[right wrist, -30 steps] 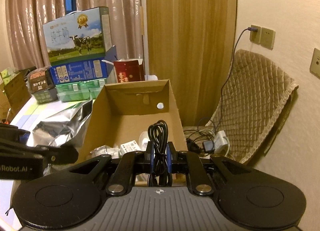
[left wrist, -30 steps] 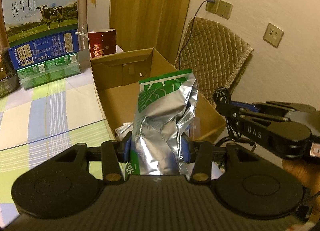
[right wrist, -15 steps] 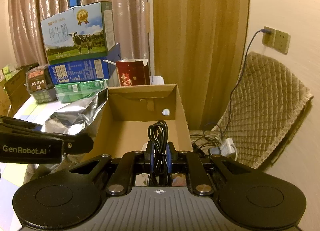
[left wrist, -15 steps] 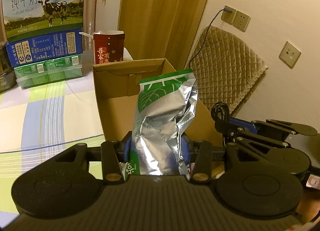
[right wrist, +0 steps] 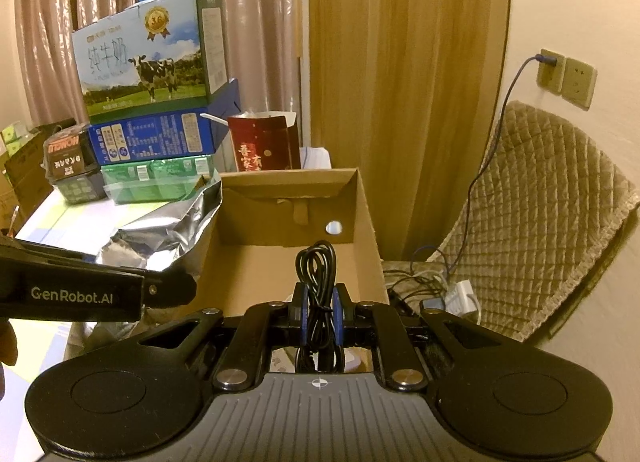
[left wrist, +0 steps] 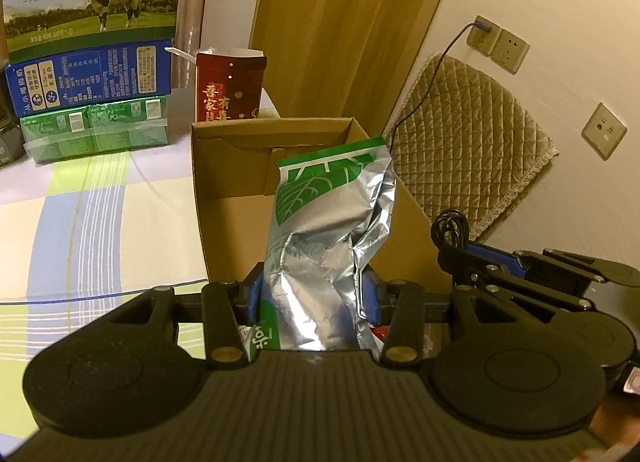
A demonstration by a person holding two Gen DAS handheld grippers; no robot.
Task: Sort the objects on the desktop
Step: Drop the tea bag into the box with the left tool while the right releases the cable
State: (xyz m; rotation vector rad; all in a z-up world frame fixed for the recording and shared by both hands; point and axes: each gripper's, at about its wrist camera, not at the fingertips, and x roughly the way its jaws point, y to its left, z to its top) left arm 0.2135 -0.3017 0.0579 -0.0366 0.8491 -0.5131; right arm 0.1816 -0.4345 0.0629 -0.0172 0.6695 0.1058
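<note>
Over the cardboard box (left wrist: 236, 218), left tongs (left wrist: 311, 296) clamp a foil bag (left wrist: 328, 230); at 3 o'clock, right tongs (right wrist: 319, 312) pinch a coiled cable (right wrist: 318, 274)

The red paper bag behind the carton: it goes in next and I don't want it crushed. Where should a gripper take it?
Probably the red paper bag's open top rim, from above. It stands upright with its mouth open, so one wall fits between the fingers. The cardboard box blocks a low front approach.
</note>
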